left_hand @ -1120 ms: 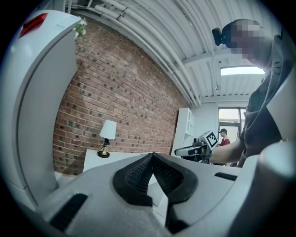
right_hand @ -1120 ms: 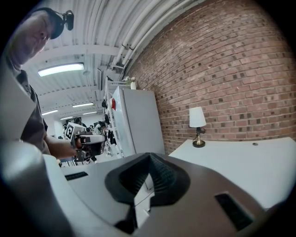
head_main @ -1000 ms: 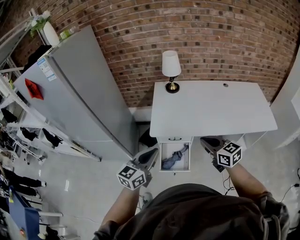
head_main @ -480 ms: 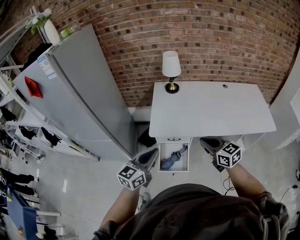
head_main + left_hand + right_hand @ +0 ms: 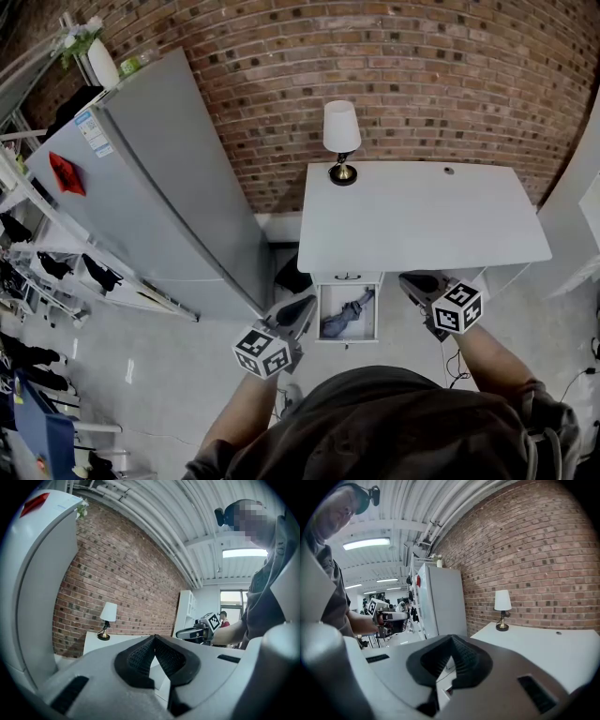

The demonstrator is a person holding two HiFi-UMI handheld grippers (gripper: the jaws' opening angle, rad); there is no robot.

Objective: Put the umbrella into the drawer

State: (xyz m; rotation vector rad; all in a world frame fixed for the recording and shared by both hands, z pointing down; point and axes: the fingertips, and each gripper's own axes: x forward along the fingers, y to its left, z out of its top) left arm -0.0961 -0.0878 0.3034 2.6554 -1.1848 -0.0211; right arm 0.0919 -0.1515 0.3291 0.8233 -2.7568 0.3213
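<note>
Brick-walled room, white desk point(image 5: 422, 216): the umbrella point(image 5: 345, 312) is seen lying inside the open drawer point(image 5: 322, 323), and nothing is held.

Nearest, just left of the drawer, the left gripper point(image 5: 306, 304) is held level with its jaws pressed together on nothing. Just right of the drawer, the right gripper point(image 5: 410, 279) is likewise closed and empty, as is borne out by each gripper view. Within the drawer, the folded dark umbrella is laid slantwise, apart from both grippers. Beyond the drawer the desk top is spread bare, save for a lamp point(image 5: 341, 141) set at its far left corner against the brick wall point(image 5: 394, 56). The placing is judged to be done; at most, the drawer might be pushed shut, if that is wanted.
</note>
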